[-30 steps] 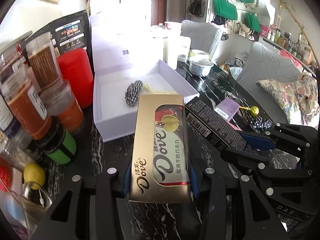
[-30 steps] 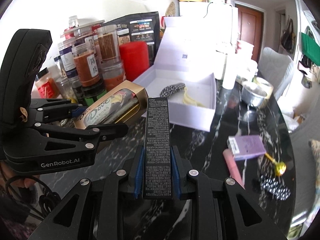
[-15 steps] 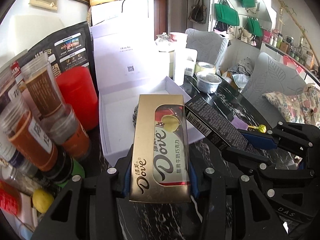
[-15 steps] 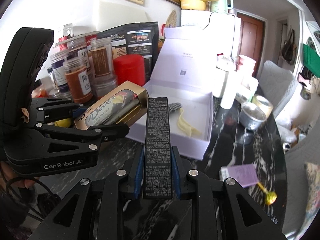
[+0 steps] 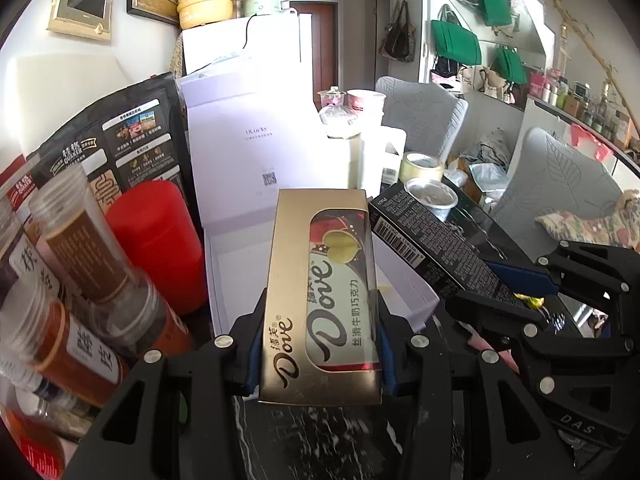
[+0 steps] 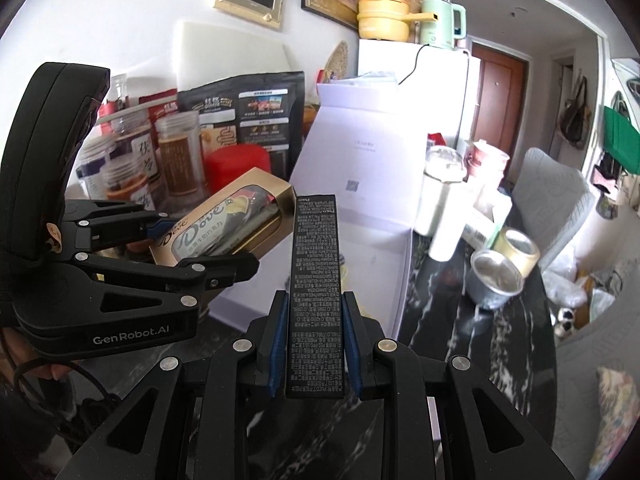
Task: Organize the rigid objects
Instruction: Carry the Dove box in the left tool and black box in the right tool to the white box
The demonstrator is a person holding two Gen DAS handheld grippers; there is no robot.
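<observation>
My left gripper (image 5: pixel 318 354) is shut on a gold Dove chocolate box (image 5: pixel 320 292), held above the front edge of an open white gift box (image 5: pixel 236 264). My right gripper (image 6: pixel 315 354) is shut on a long black carton (image 6: pixel 316 280), also raised in front of the white gift box (image 6: pixel 372 248). In the left wrist view the black carton (image 5: pixel 424 240) and the right gripper (image 5: pixel 516 288) sit to the right of the Dove box. In the right wrist view the Dove box (image 6: pixel 224 224) and the left gripper (image 6: pixel 192 240) are on the left. The box's contents are mostly hidden.
Spice jars (image 5: pixel 80 248), a red canister (image 5: pixel 154 236) and a black oats bag (image 5: pixel 104 152) crowd the left. A metal cup (image 6: pixel 496 280), tape roll (image 6: pixel 518 248) and white tumbler (image 6: pixel 442 204) stand right of the box on the black marble table (image 6: pixel 508 344).
Both grippers have lifted and tilted upward with their boxes; the white gift box now sits lower and closer, and its contents have slipped behind the held boxes.
</observation>
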